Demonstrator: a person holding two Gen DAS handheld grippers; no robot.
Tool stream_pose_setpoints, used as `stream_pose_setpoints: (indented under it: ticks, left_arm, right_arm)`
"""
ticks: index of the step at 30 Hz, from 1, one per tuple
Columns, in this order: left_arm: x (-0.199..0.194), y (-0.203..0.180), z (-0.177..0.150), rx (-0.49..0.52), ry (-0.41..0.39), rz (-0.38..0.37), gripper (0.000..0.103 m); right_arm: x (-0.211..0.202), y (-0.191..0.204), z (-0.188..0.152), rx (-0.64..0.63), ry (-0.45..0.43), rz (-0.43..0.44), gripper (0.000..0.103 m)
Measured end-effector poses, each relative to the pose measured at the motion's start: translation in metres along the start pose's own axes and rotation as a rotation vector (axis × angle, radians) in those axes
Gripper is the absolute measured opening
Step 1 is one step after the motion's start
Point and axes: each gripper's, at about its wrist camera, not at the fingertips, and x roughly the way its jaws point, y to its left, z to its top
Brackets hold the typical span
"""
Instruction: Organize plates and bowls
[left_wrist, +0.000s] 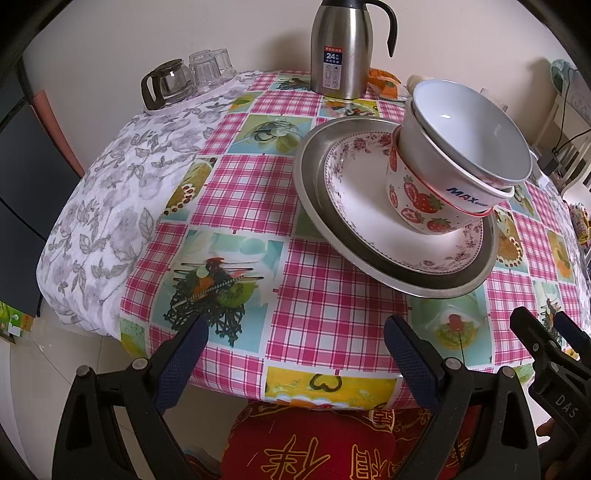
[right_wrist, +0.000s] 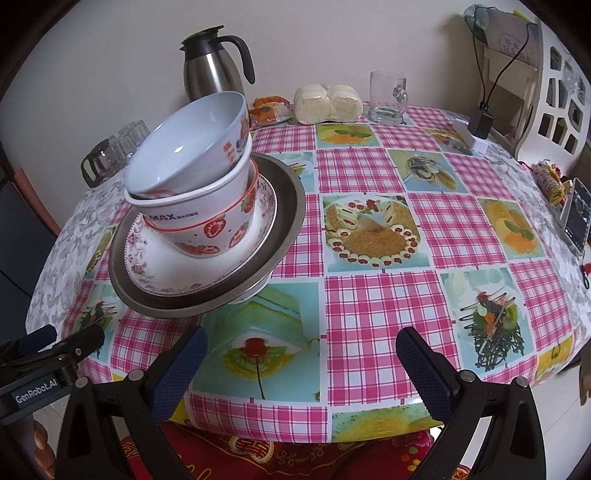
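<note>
One stack of dishes stands on the checked tablecloth. A wide metal plate is at the bottom, with a floral-rimmed white plate on it. On that sits a strawberry bowl, then a white bowl marked MAX, then a grey bowl on top. My left gripper is open at the table's near edge, left of and below the stack. My right gripper is open at the near edge, right of the stack. Both are empty.
A steel thermos jug stands at the back by the wall. A glass pot and upturned glasses sit back left. Wrapped buns, a glass mug and a phone lie to the right. A red cushion is under the table's edge.
</note>
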Motion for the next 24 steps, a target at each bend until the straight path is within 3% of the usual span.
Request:
stream_pose_setpoints:
  ticks: [24]
  left_arm:
    - [-0.0028,0.0003,0.0002,-0.012,-0.016,-0.005,0.096]
  right_arm:
    - [-0.0045,-0.0010,0.0011,-0.010,0.008,-0.016,0.103]
